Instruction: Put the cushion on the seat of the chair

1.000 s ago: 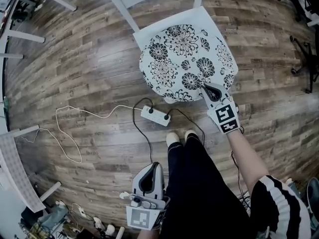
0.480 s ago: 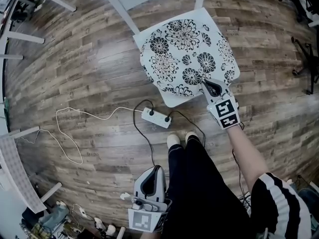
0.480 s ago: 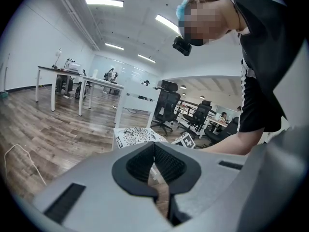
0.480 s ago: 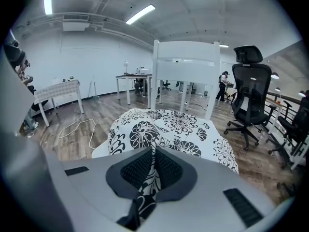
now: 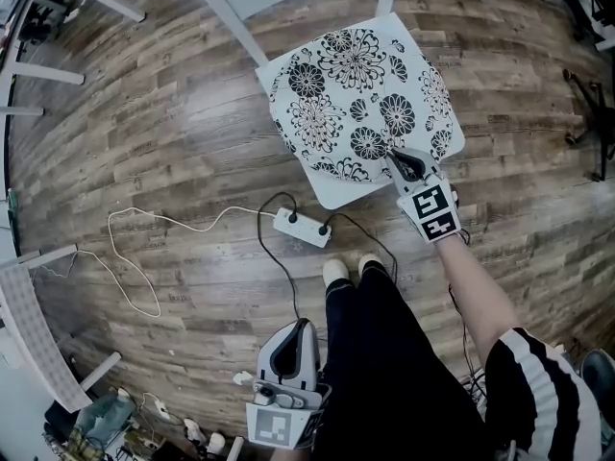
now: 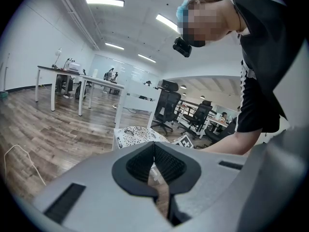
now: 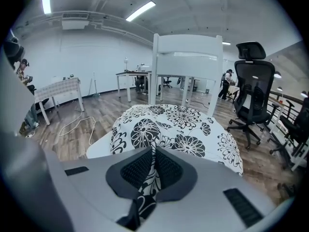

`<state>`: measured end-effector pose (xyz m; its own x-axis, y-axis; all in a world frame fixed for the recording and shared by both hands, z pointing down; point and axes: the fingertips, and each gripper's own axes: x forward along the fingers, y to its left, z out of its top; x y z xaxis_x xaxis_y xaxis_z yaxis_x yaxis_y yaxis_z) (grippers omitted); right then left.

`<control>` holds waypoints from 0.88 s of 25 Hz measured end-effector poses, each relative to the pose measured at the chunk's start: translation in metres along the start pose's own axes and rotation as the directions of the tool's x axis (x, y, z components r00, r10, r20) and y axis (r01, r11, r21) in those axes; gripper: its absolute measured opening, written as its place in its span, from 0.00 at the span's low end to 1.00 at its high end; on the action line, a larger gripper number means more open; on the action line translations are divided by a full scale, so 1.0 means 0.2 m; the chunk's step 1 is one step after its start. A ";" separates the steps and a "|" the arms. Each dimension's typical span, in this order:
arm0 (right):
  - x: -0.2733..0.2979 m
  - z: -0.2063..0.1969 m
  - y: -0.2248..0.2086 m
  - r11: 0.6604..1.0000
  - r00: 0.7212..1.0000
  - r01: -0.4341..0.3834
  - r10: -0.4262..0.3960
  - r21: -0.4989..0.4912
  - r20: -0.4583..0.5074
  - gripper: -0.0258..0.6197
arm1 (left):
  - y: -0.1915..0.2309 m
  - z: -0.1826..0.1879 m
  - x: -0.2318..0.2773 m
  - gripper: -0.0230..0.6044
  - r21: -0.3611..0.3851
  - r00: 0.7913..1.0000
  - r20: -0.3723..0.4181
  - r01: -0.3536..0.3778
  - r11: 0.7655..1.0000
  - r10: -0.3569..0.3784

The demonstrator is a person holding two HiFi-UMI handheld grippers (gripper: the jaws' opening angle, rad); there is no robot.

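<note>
The right tongs (image 5: pixel 399 159) are clamped tight on the near edge of the cushion (image 5: pixel 351 89). In the right gripper view, a fold of the black-and-white flowered fabric runs down between the two dark pads (image 7: pixel 137 168) and is pinched there. Ahead of these tongs the rest of the cushion lies spread over the white seat (image 5: pixel 338 196) of the chair (image 7: pixel 187 52), covering most of it. A bare strip of seat shows just left of the tongs at the near corner, and the backrest stands upright beyond the cushion.

The left tongs (image 5: pixel 296 339) hang low beside the person's leg (image 5: pixel 384 353), well behind and to the left of the right ones, far from the chair. Their jaws are together with nothing held. Through the slit below their pads only the wooden floor (image 5: pixel 173 113) shows. On the floor between the two tongs lies a white power strip (image 5: pixel 299 226) with dark cords plugged in, near the person's shoes (image 5: pixel 334 269).
</note>
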<state>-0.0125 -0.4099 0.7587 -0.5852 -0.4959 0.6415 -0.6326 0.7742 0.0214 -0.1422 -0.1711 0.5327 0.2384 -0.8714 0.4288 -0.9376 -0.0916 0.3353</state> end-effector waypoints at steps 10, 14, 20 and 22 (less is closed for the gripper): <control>0.06 -0.08 0.02 1.000 0.998 0.010 -0.011 -0.013 -0.057 0.09 | 0.01 0.03 -0.02 0.05 -0.020 0.999 0.034 0.035 0.999 -0.034; 0.07 -0.09 0.03 1.000 0.998 0.002 -0.003 -0.018 -0.059 0.09 | 0.03 0.03 -0.03 0.05 -0.022 0.999 0.036 0.018 1.000 -0.017; 0.09 -0.12 0.09 1.000 0.998 -0.020 0.019 -0.018 -0.063 0.23 | 0.05 -0.02 -0.05 0.05 -0.022 0.999 0.038 0.019 1.000 -0.018; 0.09 -0.12 0.09 1.000 0.998 -0.018 0.017 -0.015 -0.063 0.23 | 0.05 -0.01 -0.06 0.05 -0.021 0.999 0.046 0.029 0.999 -0.028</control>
<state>-0.0219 -0.3946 0.7891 -0.5627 -0.4572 0.6887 -0.6147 0.7885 0.0212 -0.1536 -0.1613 0.5325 0.2528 -0.8895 0.3805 -0.9248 -0.1067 0.3652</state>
